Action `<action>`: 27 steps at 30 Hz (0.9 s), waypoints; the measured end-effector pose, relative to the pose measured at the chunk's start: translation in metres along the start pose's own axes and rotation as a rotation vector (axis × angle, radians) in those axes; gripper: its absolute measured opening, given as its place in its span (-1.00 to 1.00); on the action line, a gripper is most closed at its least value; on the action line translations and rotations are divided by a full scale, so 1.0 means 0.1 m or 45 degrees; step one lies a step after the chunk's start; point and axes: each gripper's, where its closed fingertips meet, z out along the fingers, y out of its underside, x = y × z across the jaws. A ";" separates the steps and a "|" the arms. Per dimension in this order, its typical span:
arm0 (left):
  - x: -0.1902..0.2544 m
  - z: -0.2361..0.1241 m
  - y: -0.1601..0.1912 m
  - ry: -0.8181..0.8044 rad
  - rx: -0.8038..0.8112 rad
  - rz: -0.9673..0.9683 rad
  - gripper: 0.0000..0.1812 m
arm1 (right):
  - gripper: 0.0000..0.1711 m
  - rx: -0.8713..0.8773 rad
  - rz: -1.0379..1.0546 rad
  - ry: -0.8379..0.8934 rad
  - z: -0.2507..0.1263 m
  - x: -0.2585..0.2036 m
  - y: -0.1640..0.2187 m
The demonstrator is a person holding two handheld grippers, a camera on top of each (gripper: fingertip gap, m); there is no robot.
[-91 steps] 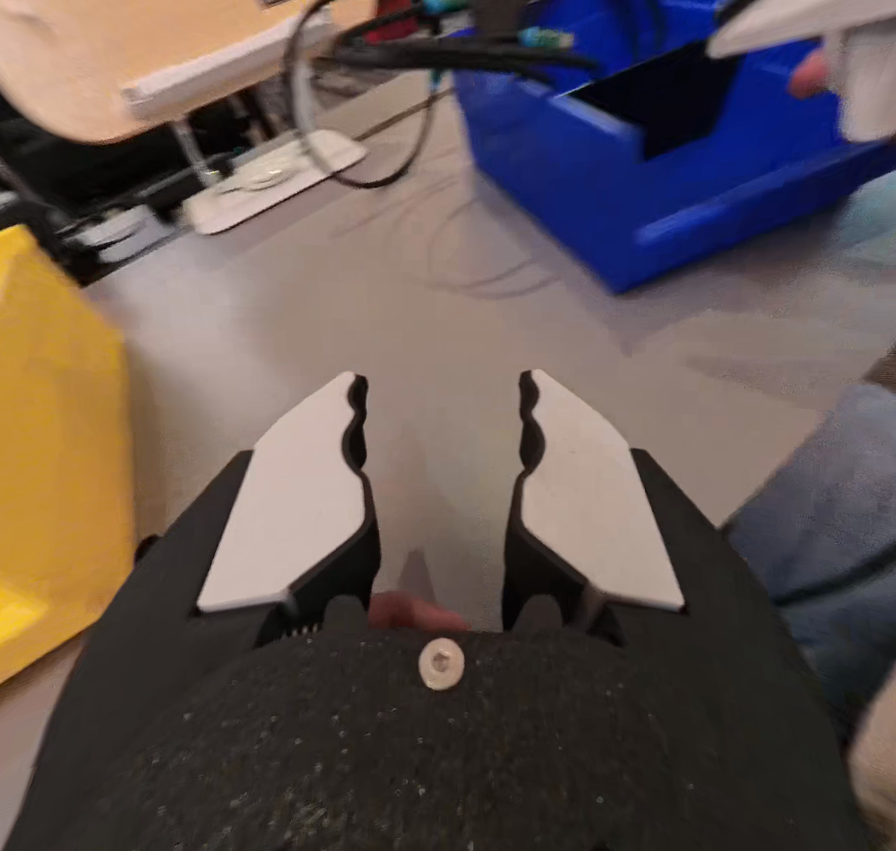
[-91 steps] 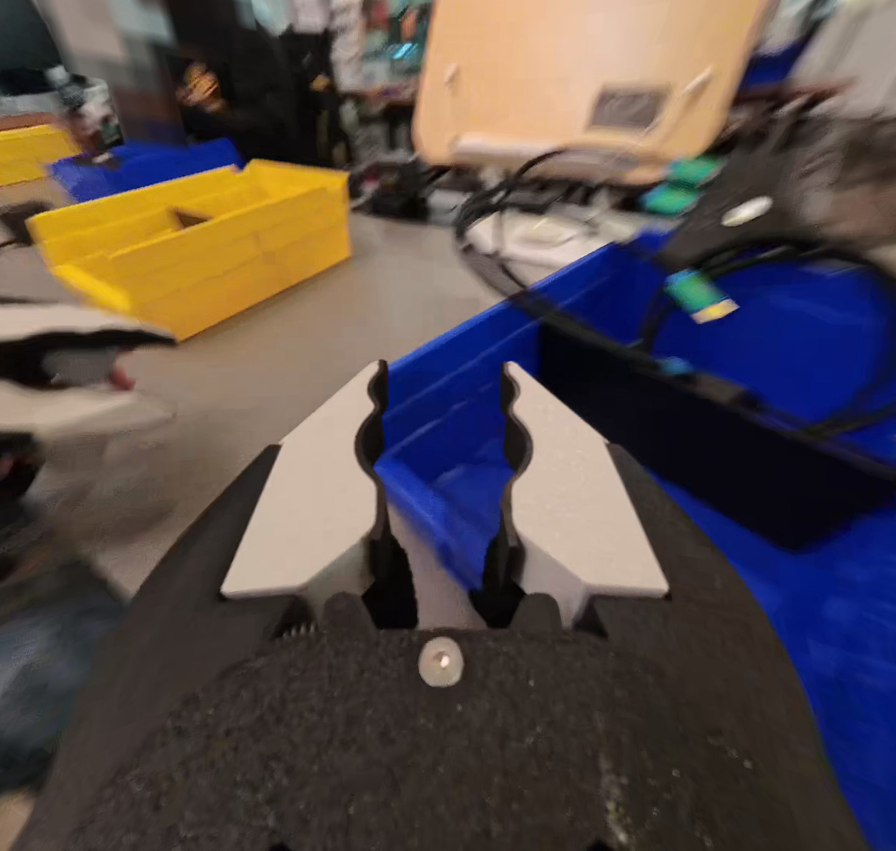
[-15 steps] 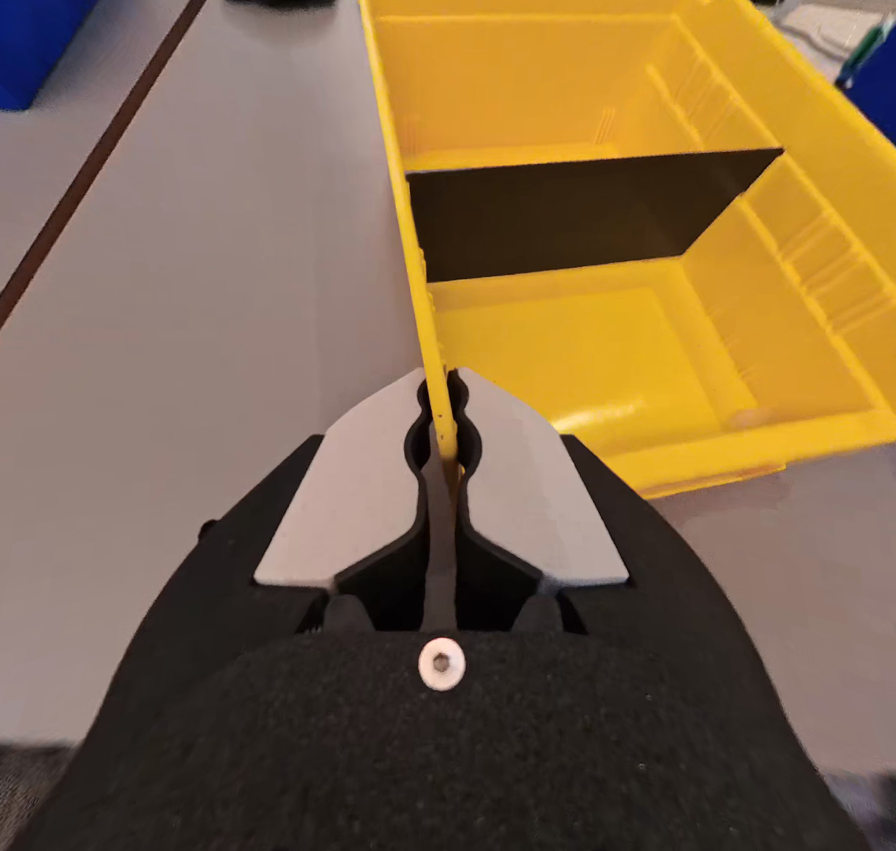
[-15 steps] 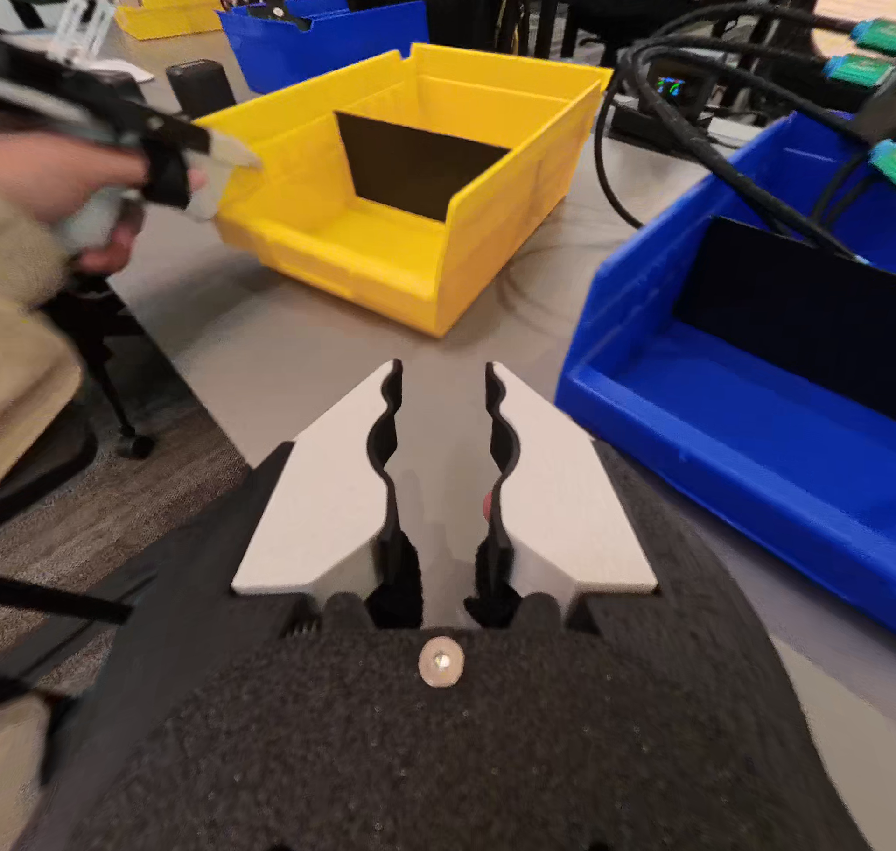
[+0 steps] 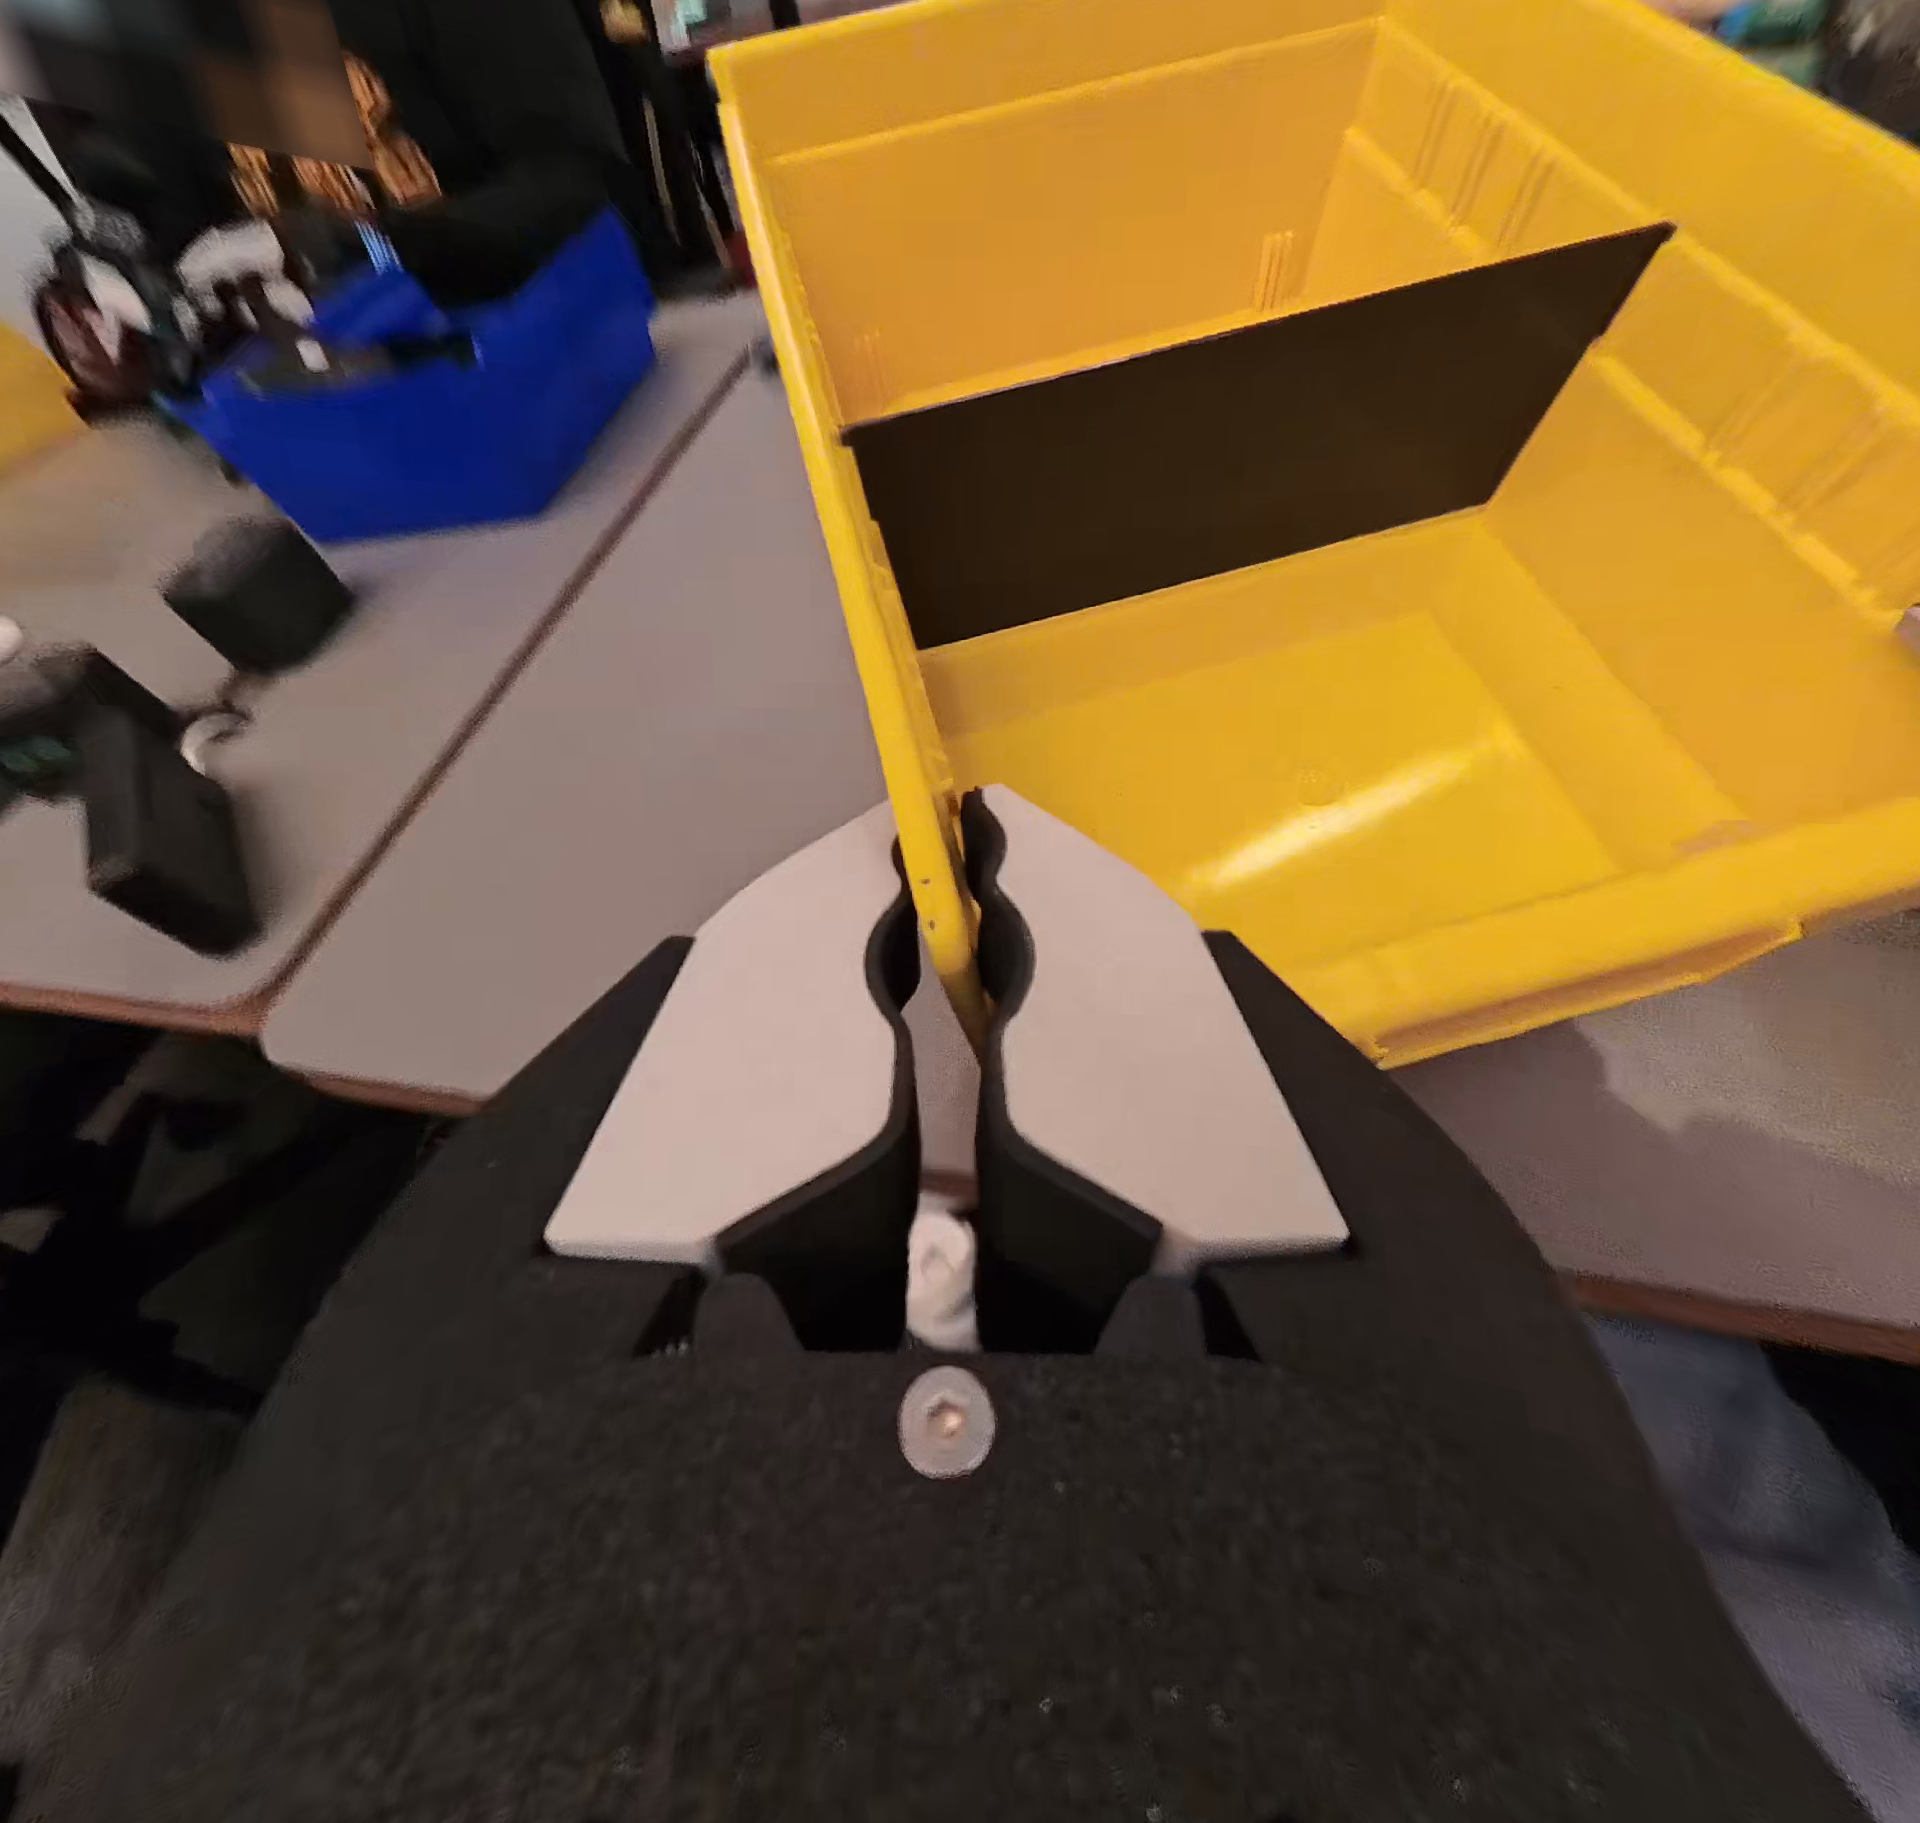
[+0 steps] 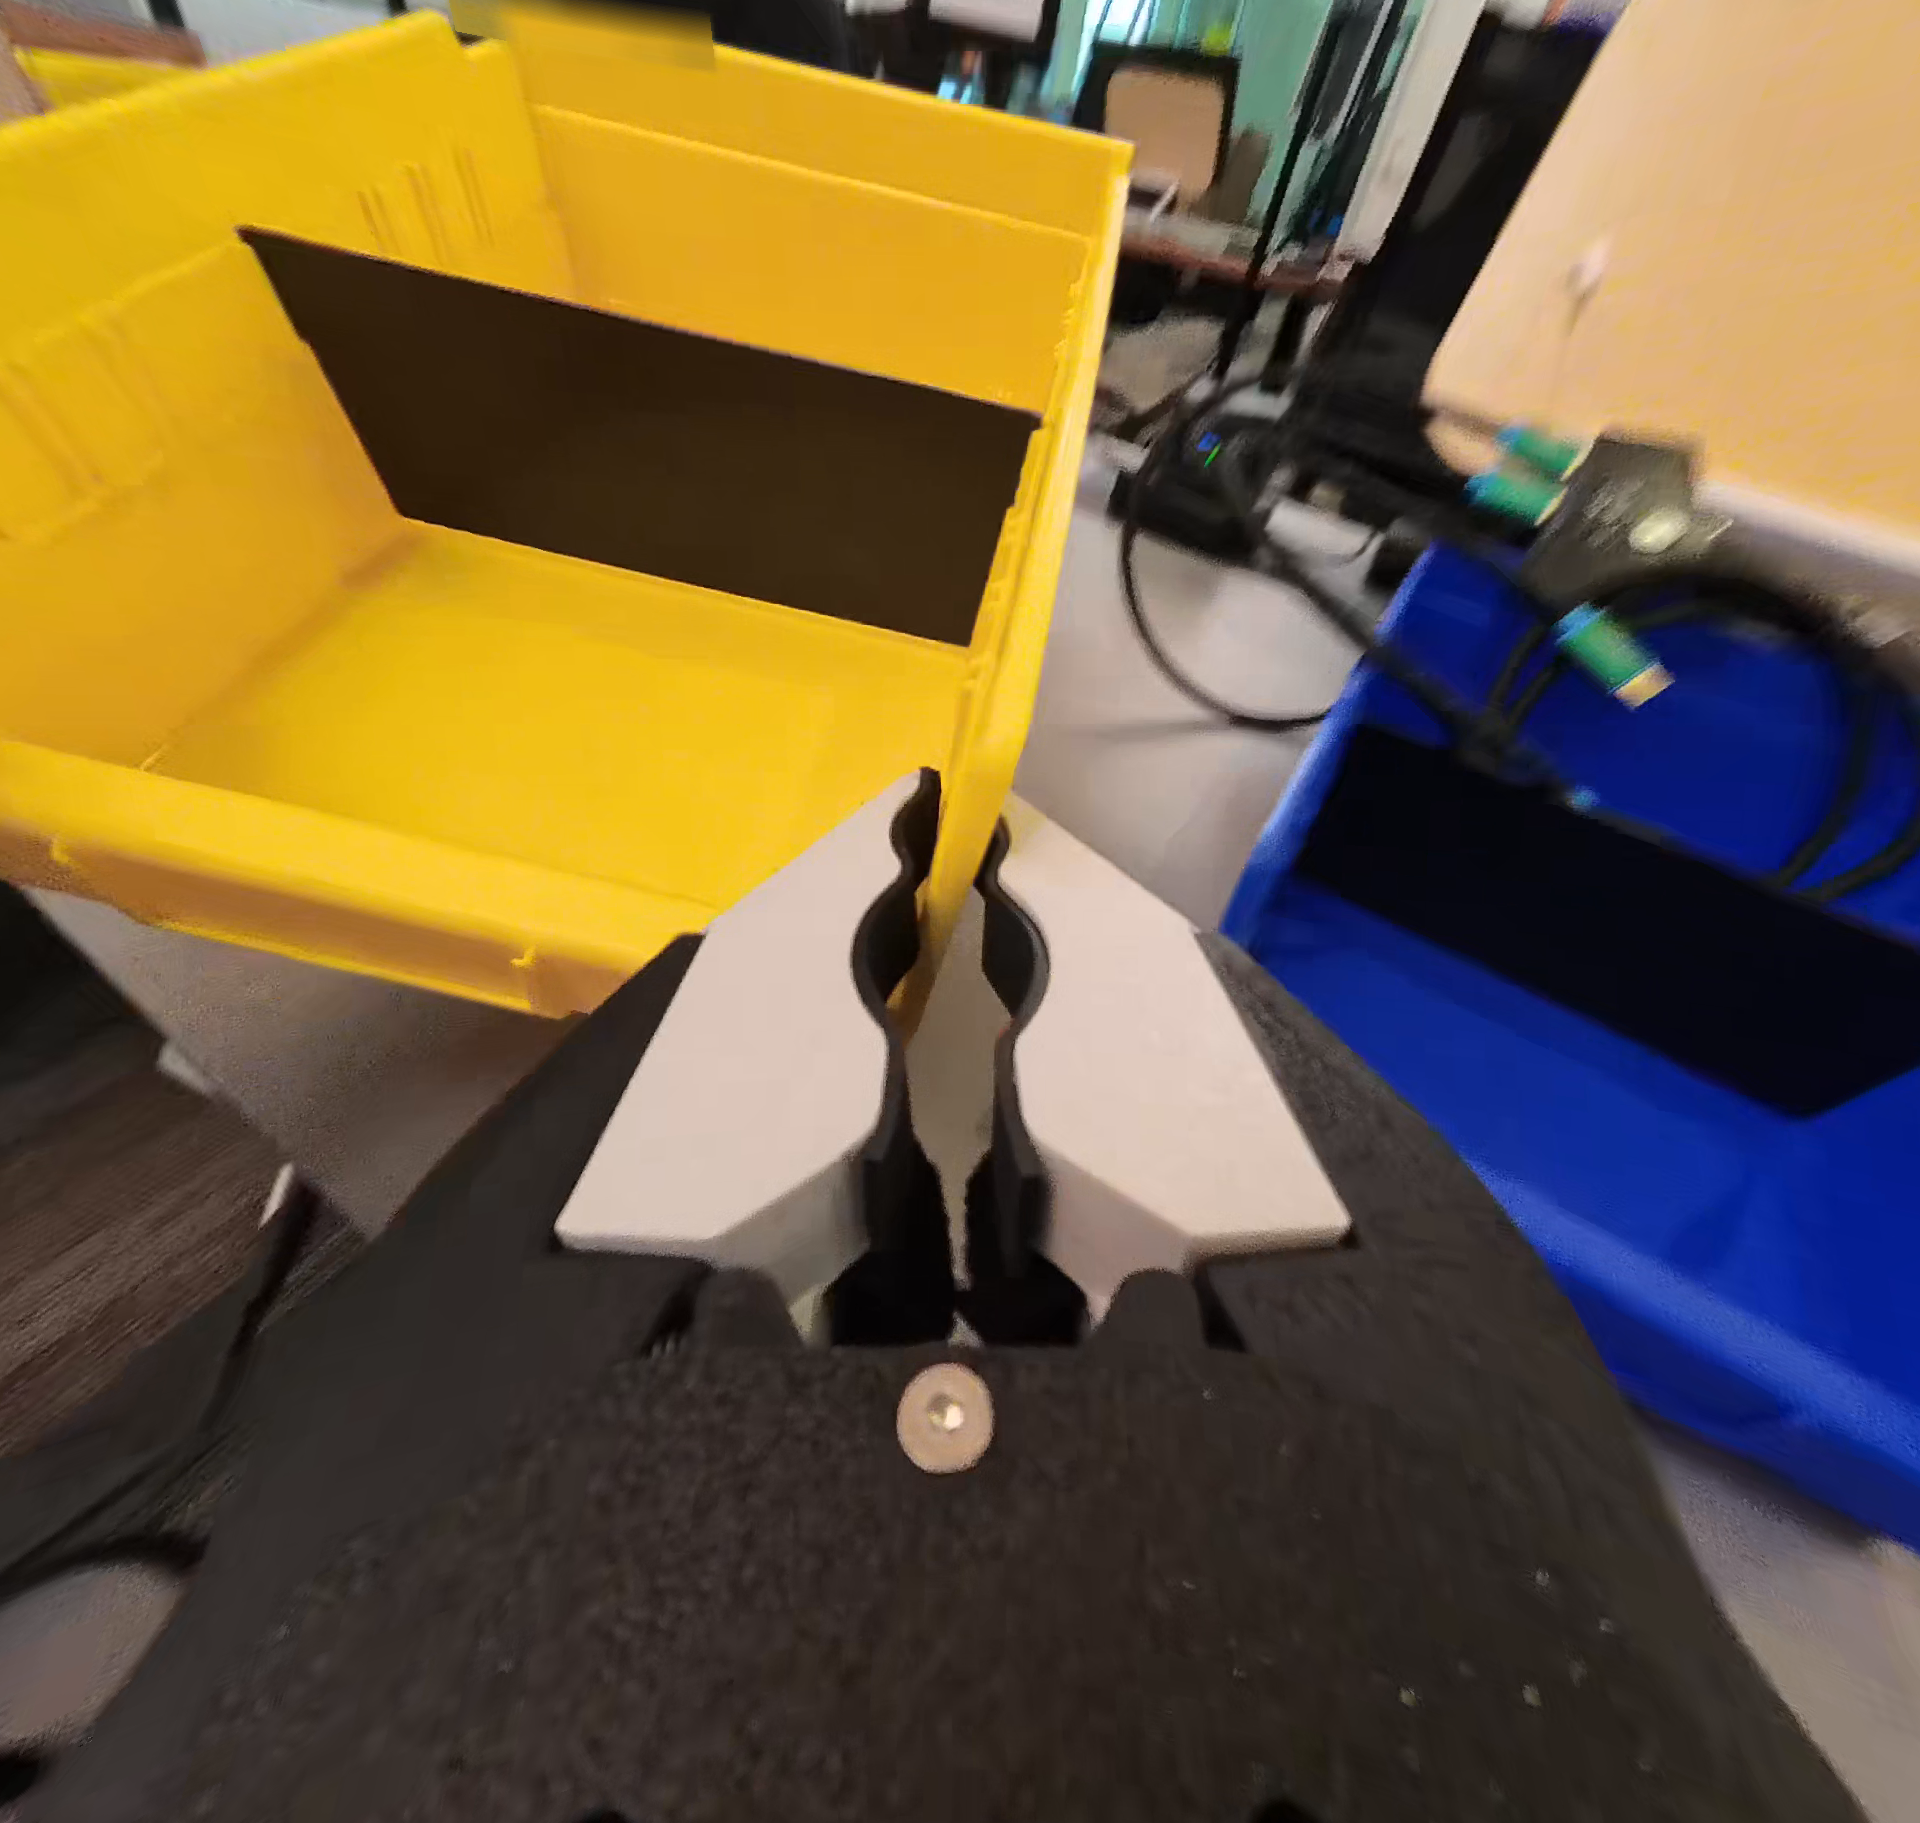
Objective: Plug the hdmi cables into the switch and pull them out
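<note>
The HDMI cables point(image 6: 1621, 661) and the black switch point(image 6: 1621, 516) are appearing only in our right wrist view. They are sitting over the far part of the blue bin point(image 6: 1558, 1098), up and to the right of our right gripper point(image 6: 956, 838) and well apart from its fingers. Green plugs are sitting at the switch, but the blur is not letting us tell how deep they go. One green plug is hanging loose over the blue bin.

Our left wrist view is not showing the cables or the switch. It is showing instead a second blue bin point(image 5: 436, 423) far on the left and some dark, blurred things on the grey table point(image 5: 623, 734).

Both grippers are pinching the yellow bin point(image 5: 1455, 786). Our left gripper point(image 5: 951, 900) is closing on its left wall near the front corner, and our right gripper is closing on its right wall. A black divider point(image 5: 1226, 485) is standing across the middle of the yellow bin.

Half a second ago our right gripper was holding nothing, with its fingers apart over the table; now it is gripping the wall. Our left gripper was already holding the left wall then.
</note>
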 end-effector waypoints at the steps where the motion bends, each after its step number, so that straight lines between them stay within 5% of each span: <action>1: 0.05 -0.02 -0.17 0.011 0.047 0.012 -0.94 | -0.96 0.046 -0.008 0.024 -0.05 0.09 -0.14; 8: 1.16 0.08 -1.38 0.211 0.292 0.105 -0.94 | -0.94 0.260 -0.046 0.269 -0.64 1.41 -0.90; 14: 3.19 0.37 -1.90 0.512 0.356 0.131 -0.92 | -0.98 0.254 0.026 0.670 -1.33 3.29 -0.76; 20: 5.18 0.42 -1.40 0.744 0.234 0.198 -0.91 | -0.99 0.002 -0.007 0.871 -2.10 4.83 0.32; 23: 5.61 0.43 -1.03 0.774 0.119 0.225 -0.90 | -1.00 -0.136 0.145 0.806 -2.19 5.10 0.98; 27: 5.73 0.56 -0.67 0.799 -0.028 0.160 -0.88 | -0.99 -0.260 0.184 0.722 -2.06 5.19 1.34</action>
